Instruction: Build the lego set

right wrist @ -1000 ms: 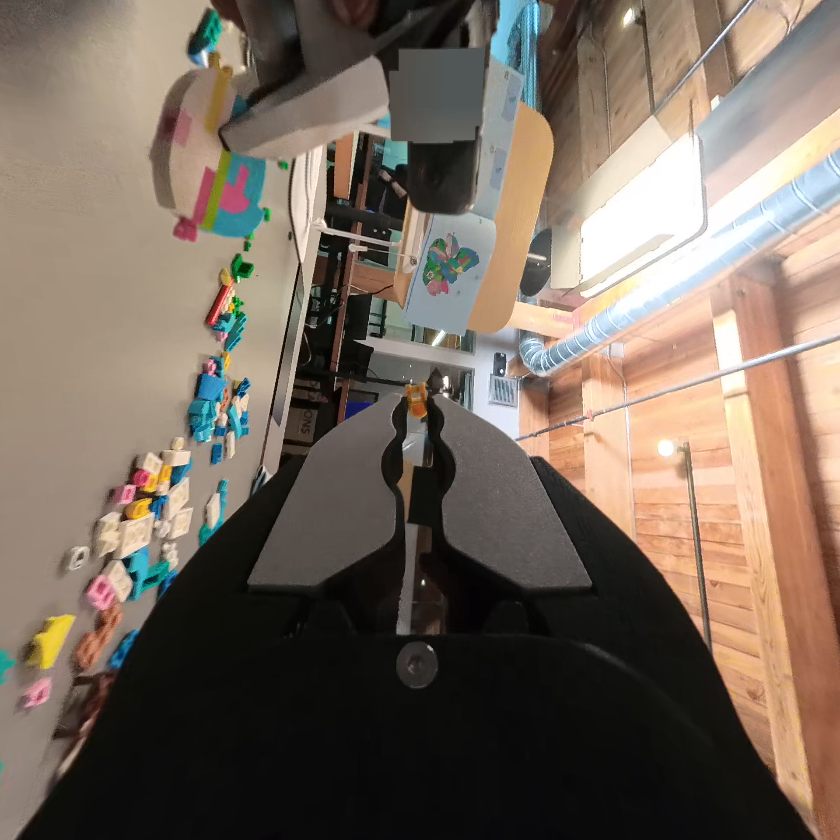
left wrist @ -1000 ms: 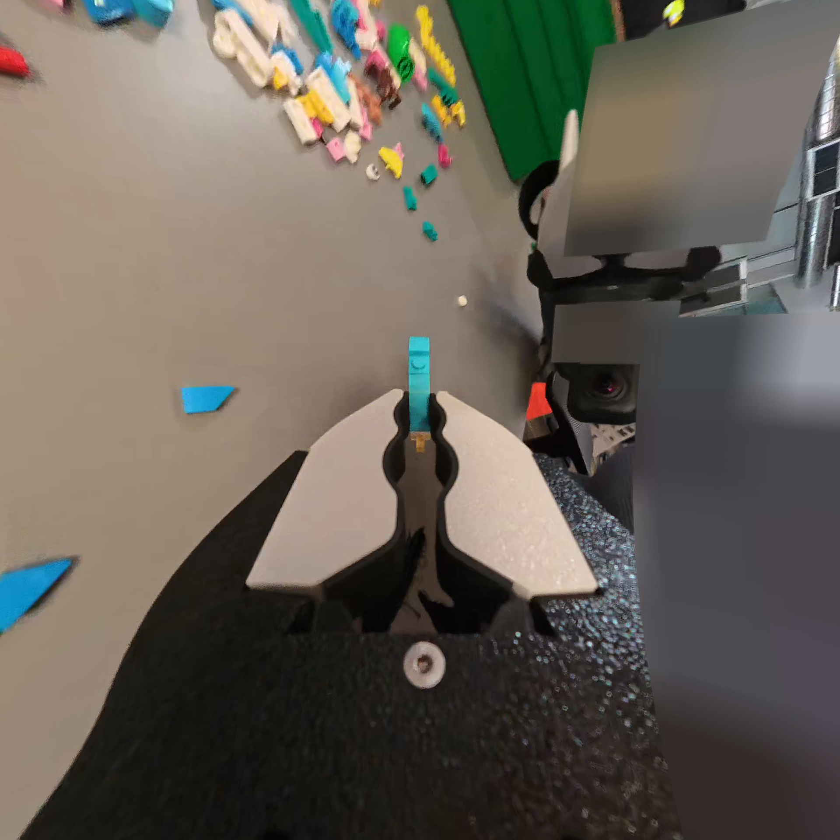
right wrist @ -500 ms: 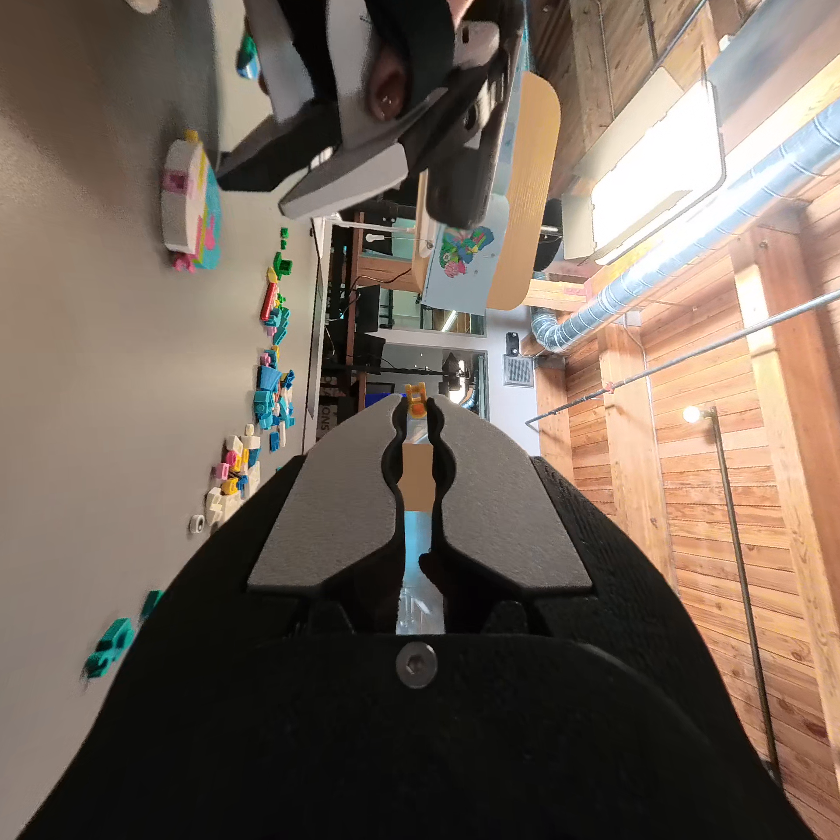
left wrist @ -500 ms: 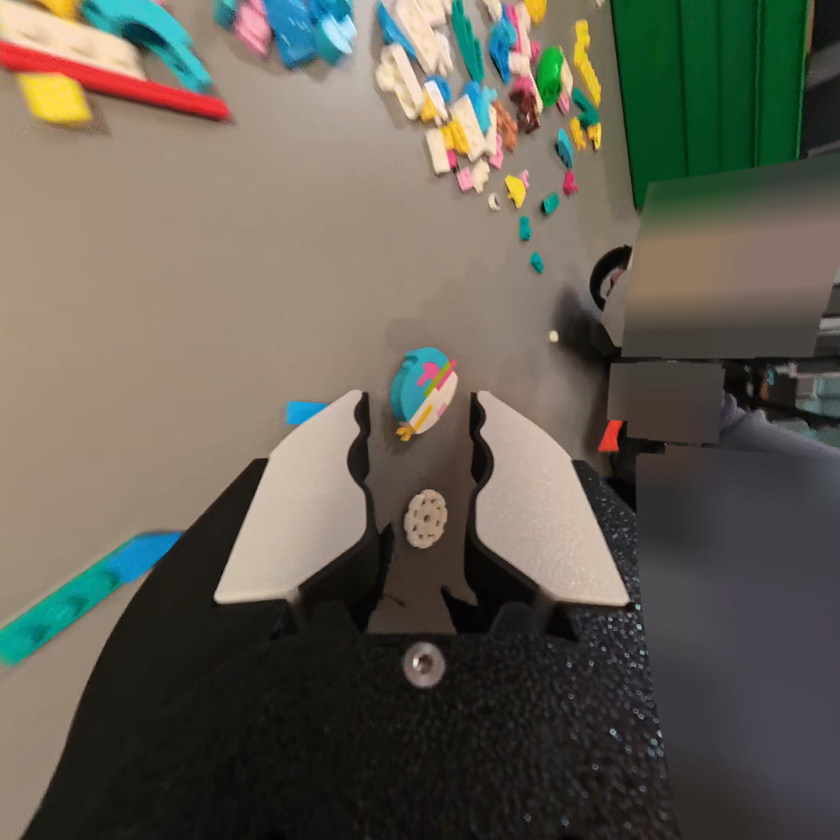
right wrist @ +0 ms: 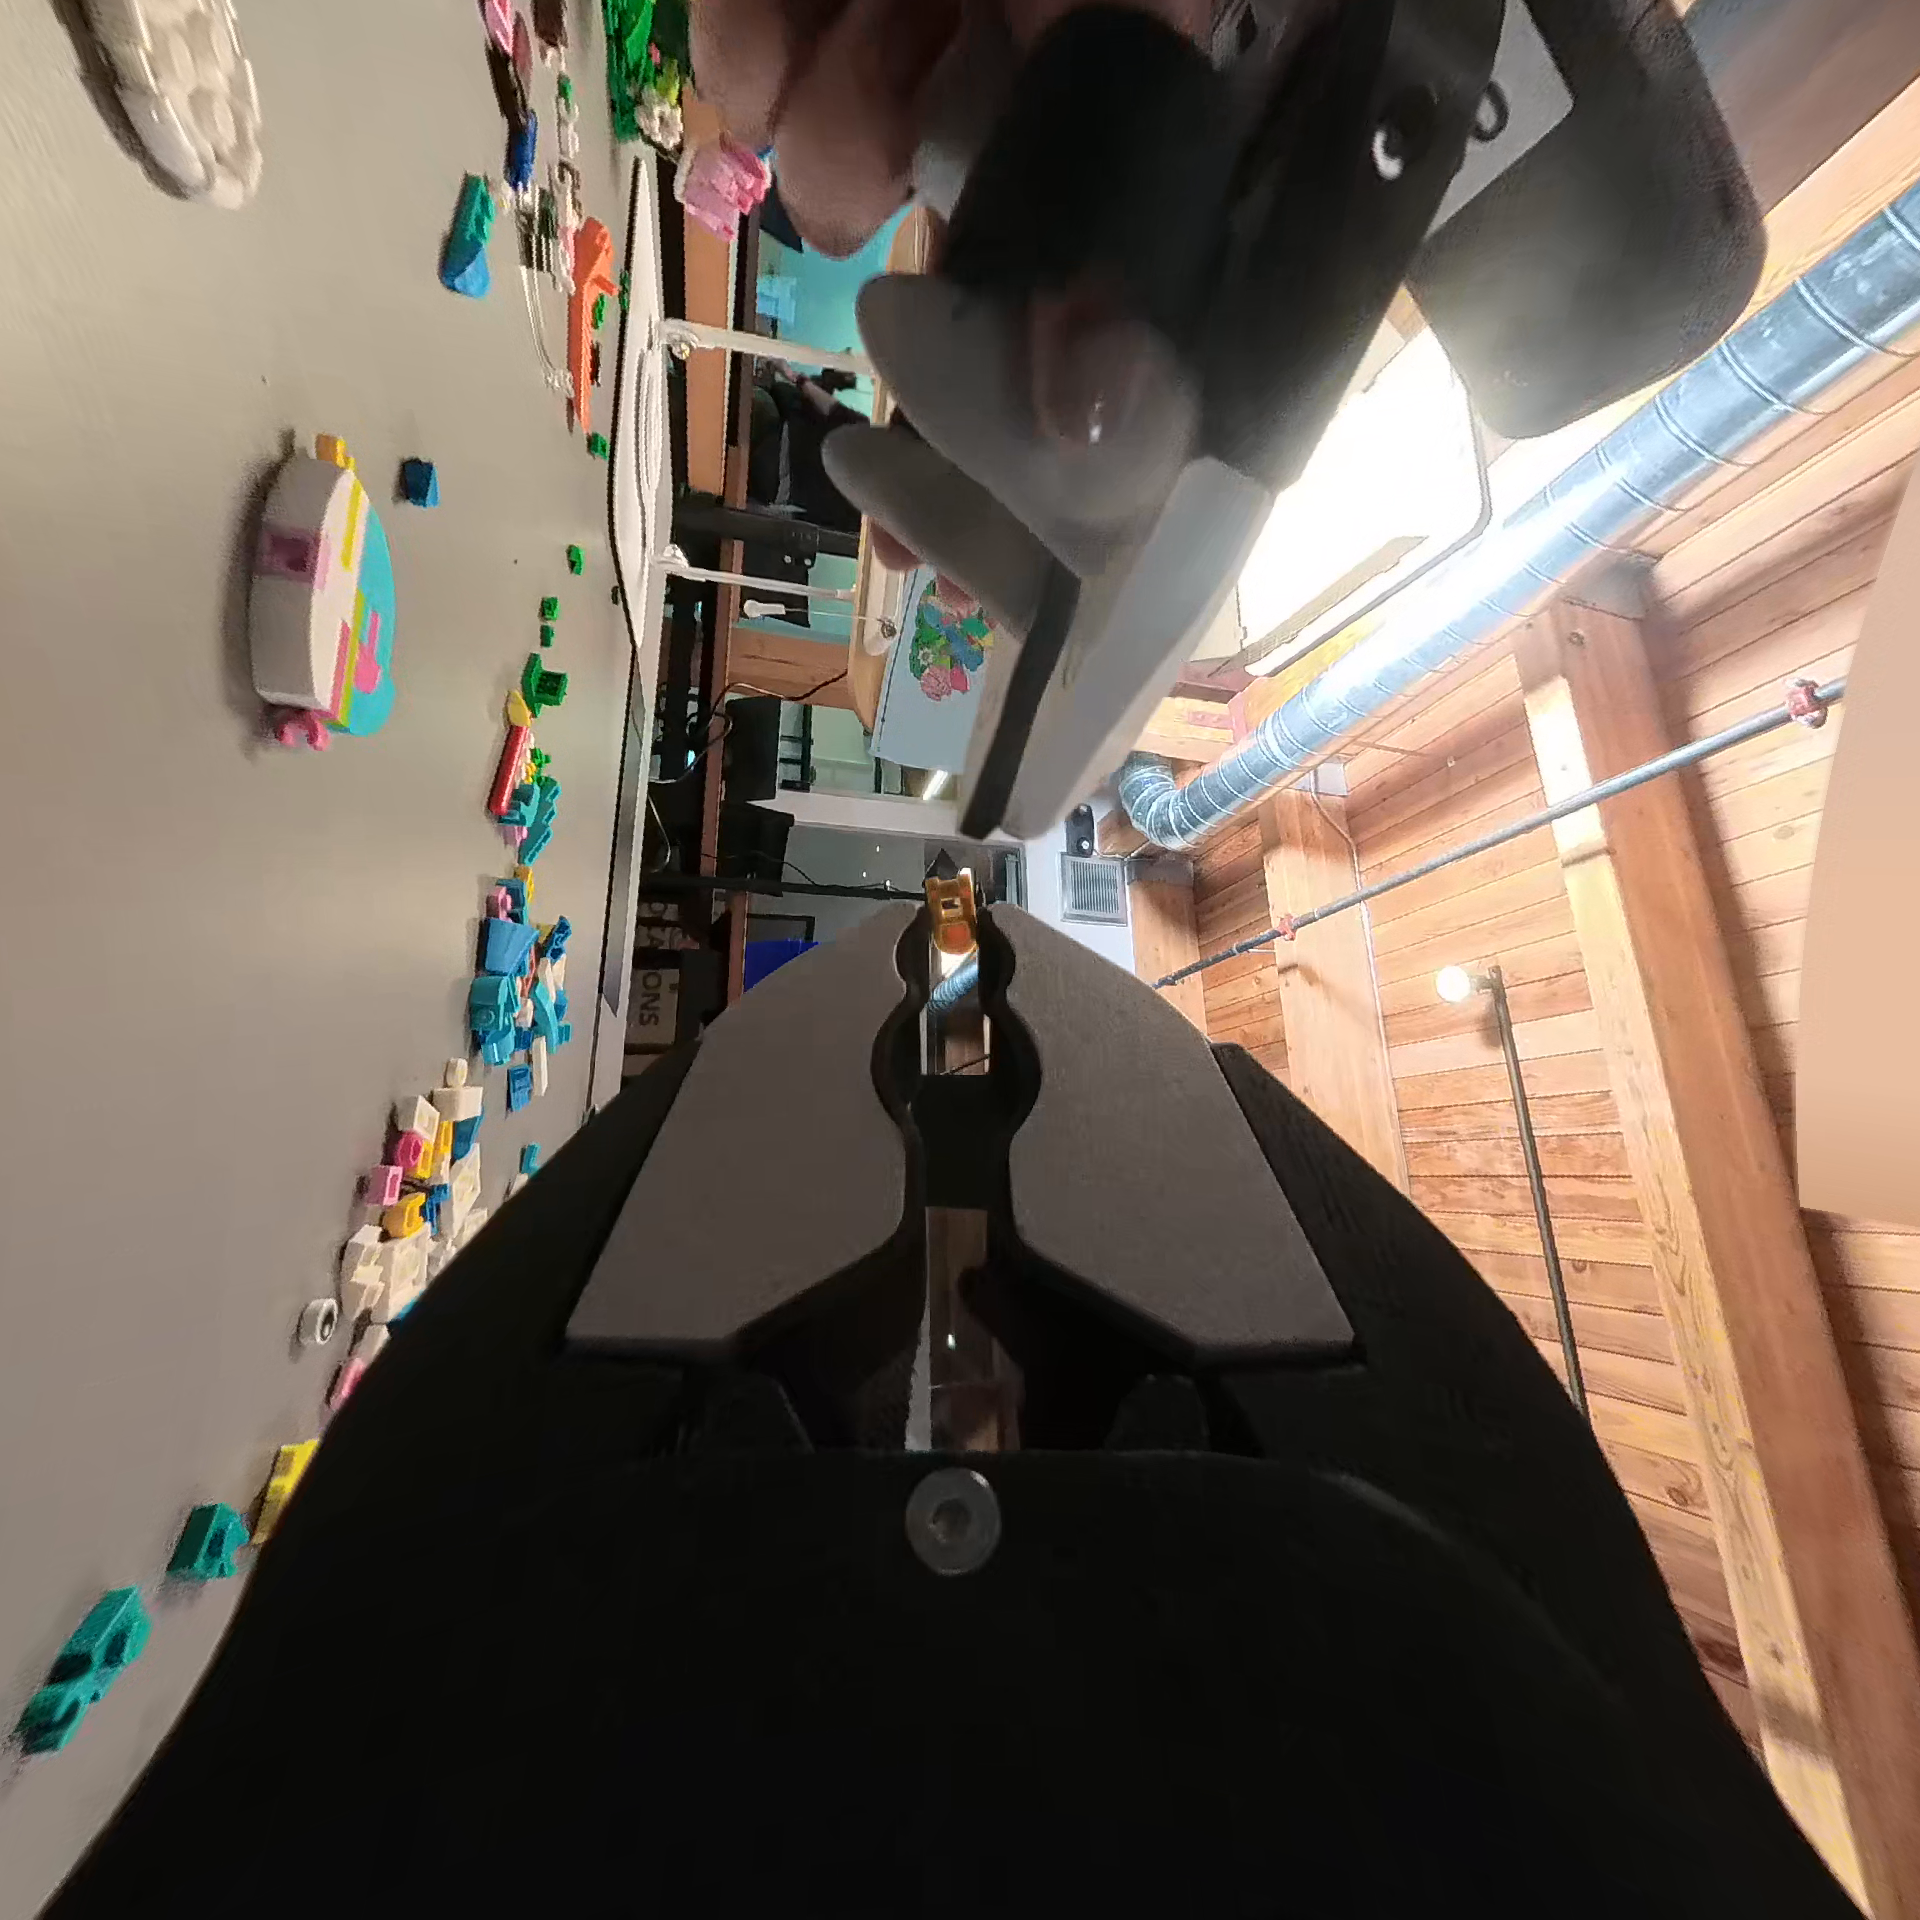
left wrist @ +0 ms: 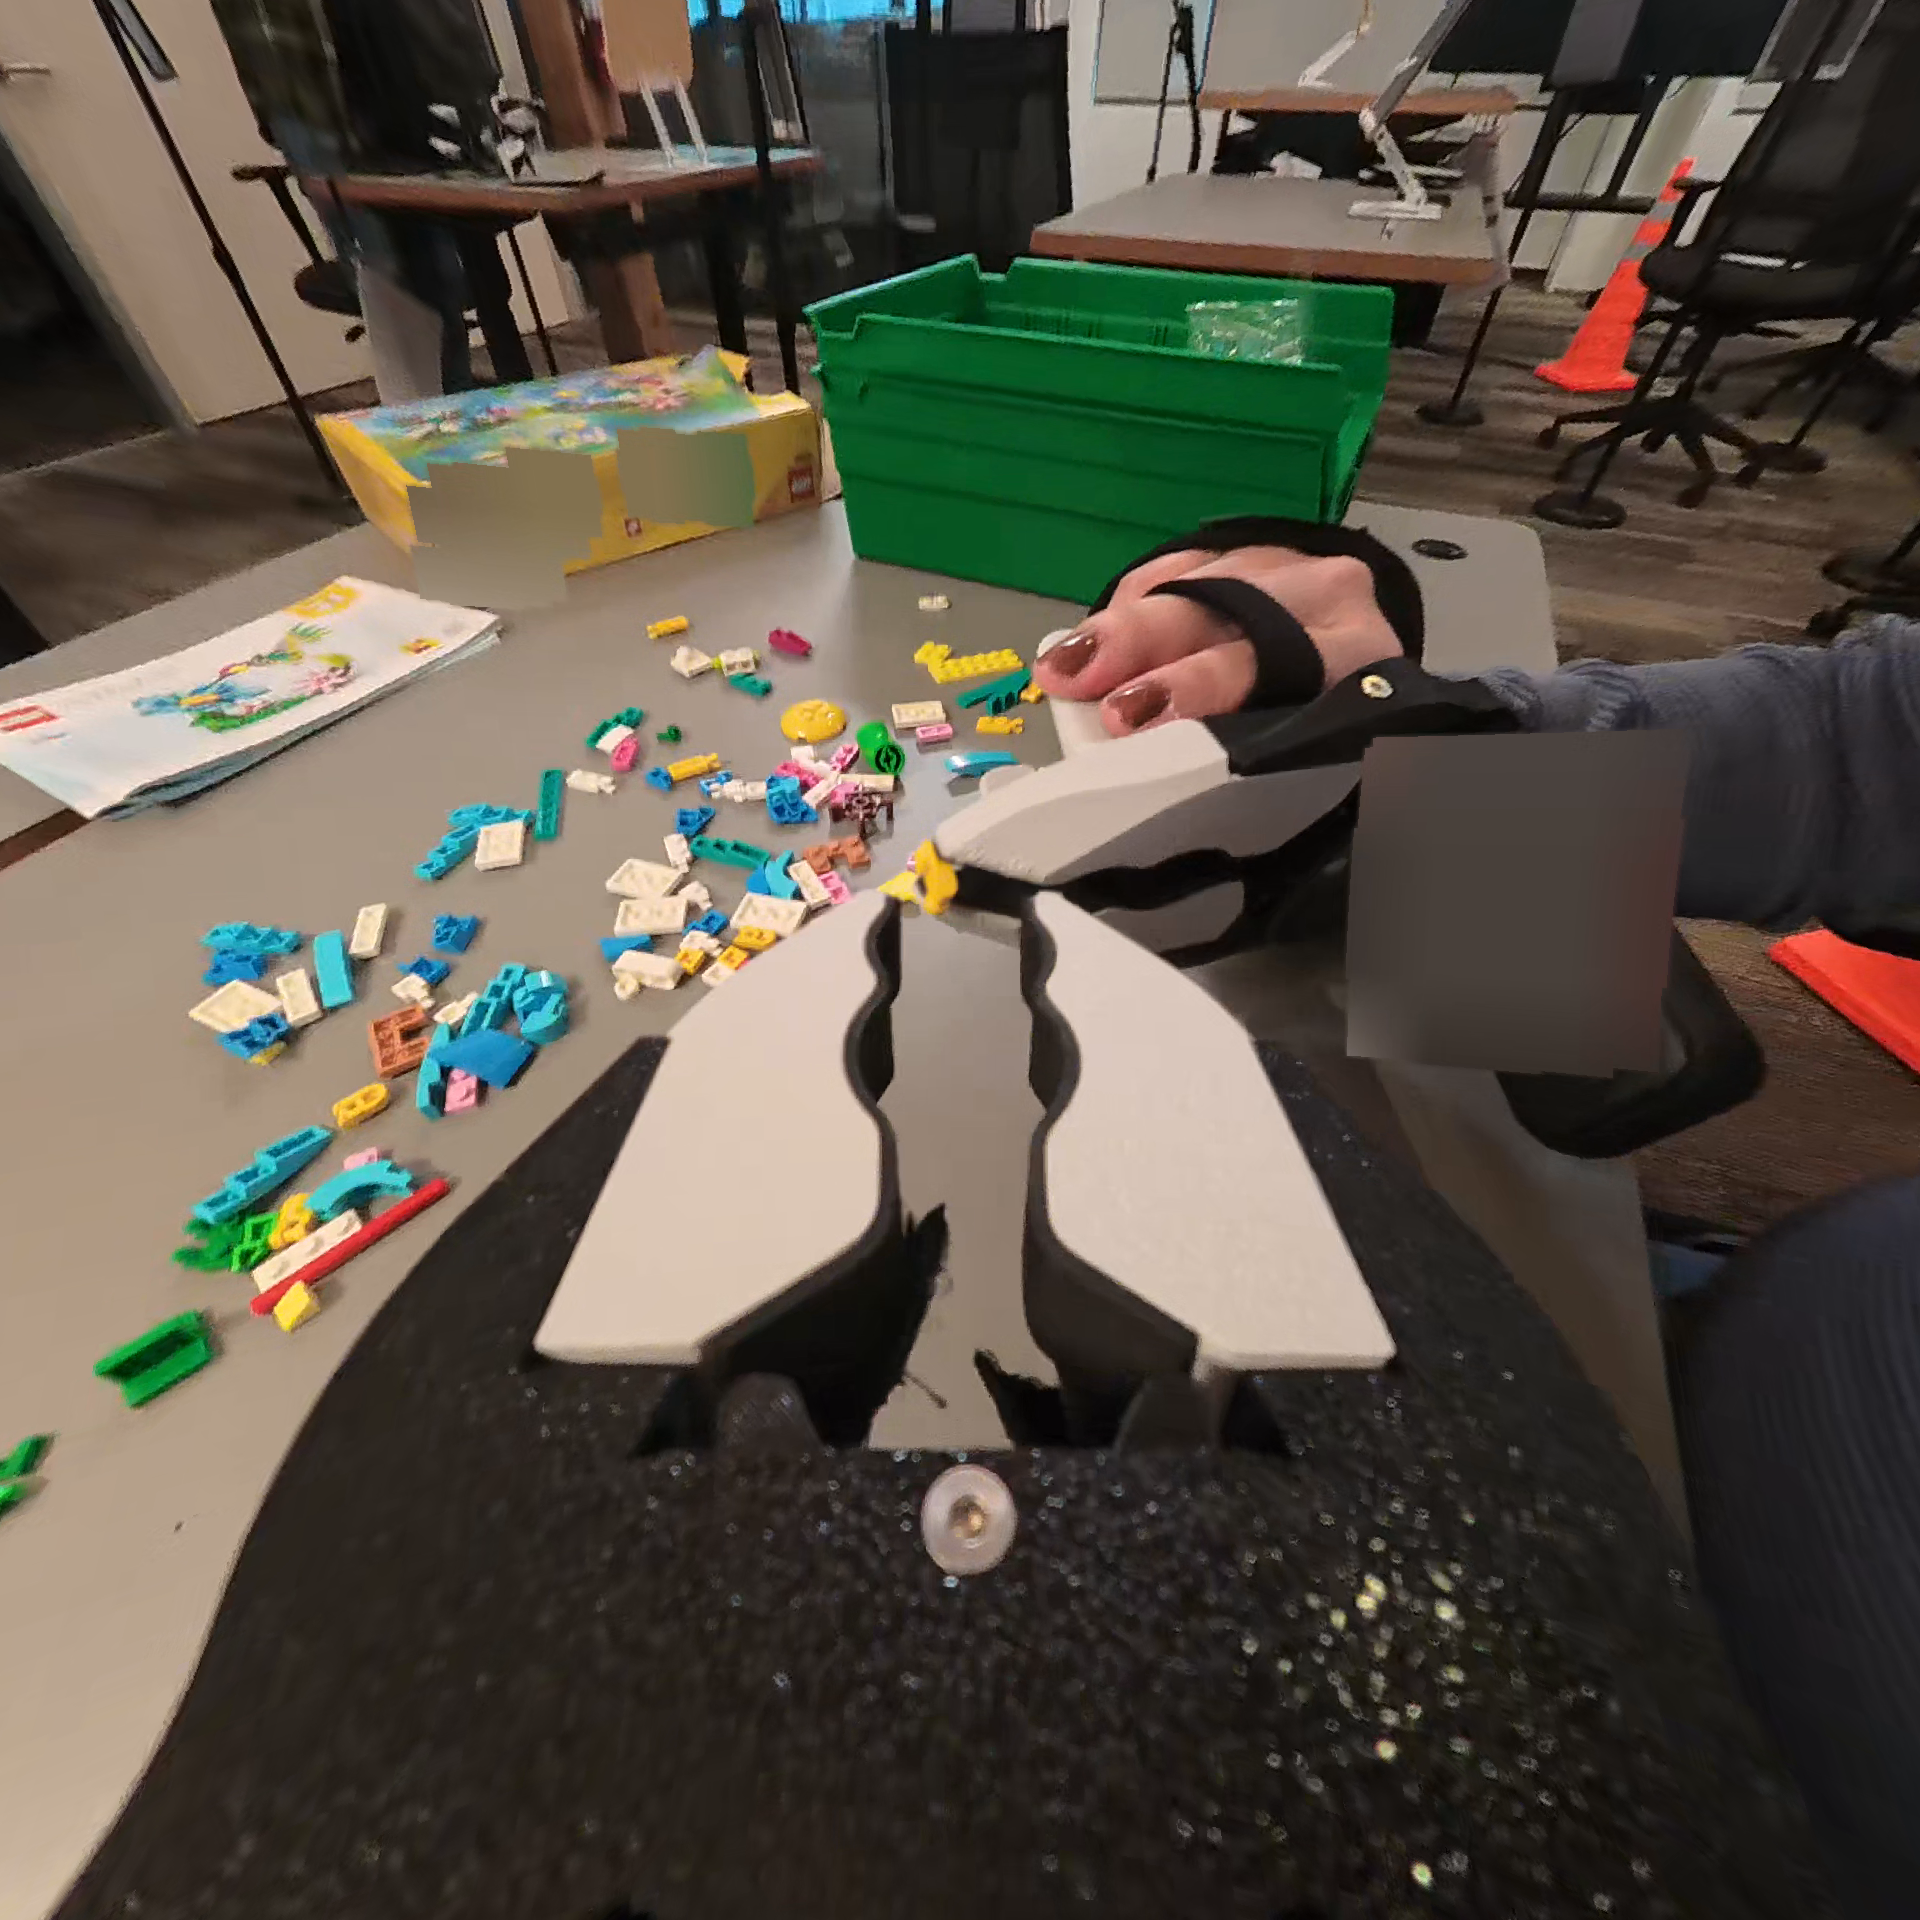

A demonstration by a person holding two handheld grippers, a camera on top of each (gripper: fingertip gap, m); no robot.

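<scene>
Left wrist view only: grey desk (left wrist: 125, 1039), green bin (left wrist: 1091, 436) and yellow lego box (left wrist: 582, 457) at the far edge, instruction booklet (left wrist: 239, 686) toward the far left corner, loose bricks (left wrist: 717, 852) spread mid-desk. Right gripper (left wrist: 940, 868) comes in from the right, strapped to a hand (left wrist: 1236, 634), with a small yellow-orange piece (left wrist: 930, 883) at its tips, just beyond the left gripper's tips.

Right wrist view only (camera rolled, desk runs up the left side): round white-and-teal build (right wrist: 322, 613) lying flat on the desk, well clear of both grippers; white round plate (right wrist: 177, 94) farther along near the frame top. Wooden wall (right wrist: 1558, 1143) and ceiling duct (right wrist: 1558, 520) fill the right.

Jaws: left gripper (left wrist: 961, 914) is parted by a clear gap, nothing in it, bare desk between the fingers. Right gripper (right wrist: 951, 920) is nearly closed, pinching the yellow-orange piece (right wrist: 951, 914) at the very tips. Left gripper fingers (right wrist: 1039, 582) hang just above that piece.

Vs 1.0 s ago: left was clamped on the round build edge-on; by 0.5 s ago it had let go with the build on the desk between the fingers. Now the left camera has swung up to see the room. Right grip on the yellow-orange piece unchanged throughout.
</scene>
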